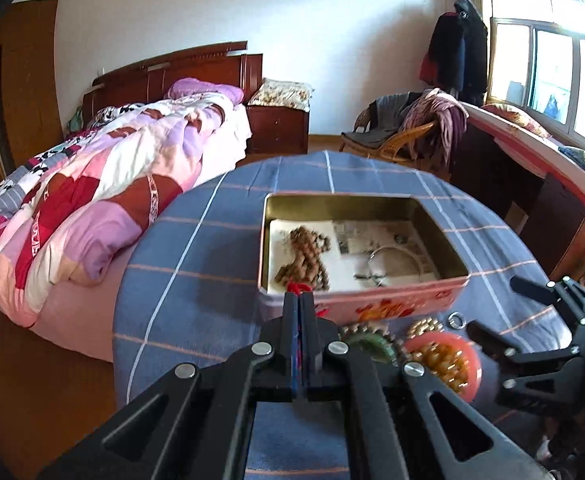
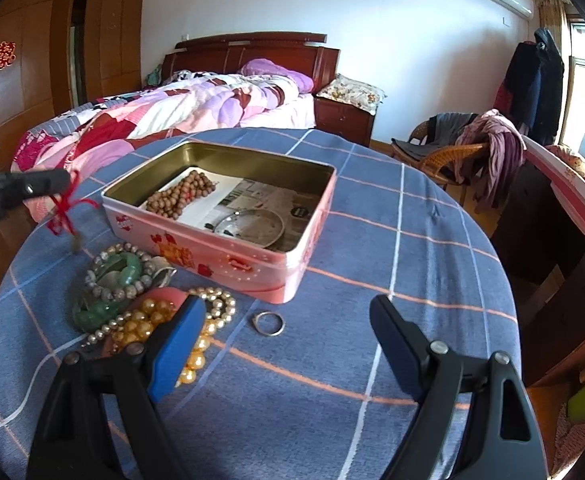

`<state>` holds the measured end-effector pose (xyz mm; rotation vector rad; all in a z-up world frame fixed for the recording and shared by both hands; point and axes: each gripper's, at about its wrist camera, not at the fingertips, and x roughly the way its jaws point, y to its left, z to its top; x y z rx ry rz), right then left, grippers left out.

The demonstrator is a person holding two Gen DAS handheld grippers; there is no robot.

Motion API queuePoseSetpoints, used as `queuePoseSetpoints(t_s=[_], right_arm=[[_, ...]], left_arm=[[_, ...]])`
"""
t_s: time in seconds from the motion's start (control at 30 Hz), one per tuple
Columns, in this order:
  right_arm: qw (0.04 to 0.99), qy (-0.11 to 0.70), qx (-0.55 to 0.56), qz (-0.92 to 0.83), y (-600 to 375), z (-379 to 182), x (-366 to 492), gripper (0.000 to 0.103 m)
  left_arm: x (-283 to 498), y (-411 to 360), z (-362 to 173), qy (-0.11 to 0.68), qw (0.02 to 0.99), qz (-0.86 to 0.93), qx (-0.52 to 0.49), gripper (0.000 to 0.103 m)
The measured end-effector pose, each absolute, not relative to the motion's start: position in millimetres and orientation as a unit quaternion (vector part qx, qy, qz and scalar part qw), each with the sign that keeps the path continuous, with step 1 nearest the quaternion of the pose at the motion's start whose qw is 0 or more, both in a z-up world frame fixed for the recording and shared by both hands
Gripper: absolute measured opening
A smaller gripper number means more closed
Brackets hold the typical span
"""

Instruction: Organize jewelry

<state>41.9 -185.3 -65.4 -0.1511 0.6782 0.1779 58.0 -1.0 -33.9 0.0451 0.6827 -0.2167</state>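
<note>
Roughly a third done, by my read. Left gripper (image 2: pixel 58 179), fingers pressed together, pinches a red knotted cord with a small dark pendant (image 2: pixel 68 210), held in the air just left of the pink rectangular tin box (image 2: pixel 228 258), not yet in. Already in the tin: brown wooden bead string (image 2: pixel 180 196) and thin silver bangle (image 2: pixel 252 226). Left on the blue checked tablecloth (image 2: pixel 412 240): green jade bangle (image 2: pixel 126 270), grey bead bracelet (image 2: pixel 132 290), gold pearl strands (image 2: pixel 200 344), small silver ring (image 2: pixel 269 323). Right gripper (image 2: pixel 288 340) spread wide, empty, over the ring. Tin's near wall stands between pile and inside.
</note>
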Motion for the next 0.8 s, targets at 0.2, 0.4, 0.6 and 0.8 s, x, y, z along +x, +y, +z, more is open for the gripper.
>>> queuePoseSetpoints(t_s=[0.2, 0.4, 0.6, 0.8], right_arm=[[0.928, 0.354, -0.063, 0.099, -188, -70, 48, 0.062], [0.913, 0.390, -0.067, 0.100, -187, -77, 62, 0.052], [0.892, 0.428, -0.088, 0.116, -178, -88, 76, 0.039], [0.890, 0.426, -0.093, 0.134, -178, -89, 71, 0.022]], left_arm=[[62, -3, -55, 0.355, 0.929, -0.102, 0.022, 0.000], [64, -7, -63, 0.362, 0.926, -0.104, 0.024, 0.000], [65, -9, -68, 0.368, 0.923, -0.106, 0.025, 0.000], [64, -9, -65, 0.366, 0.924, -0.108, 0.025, 0.000]])
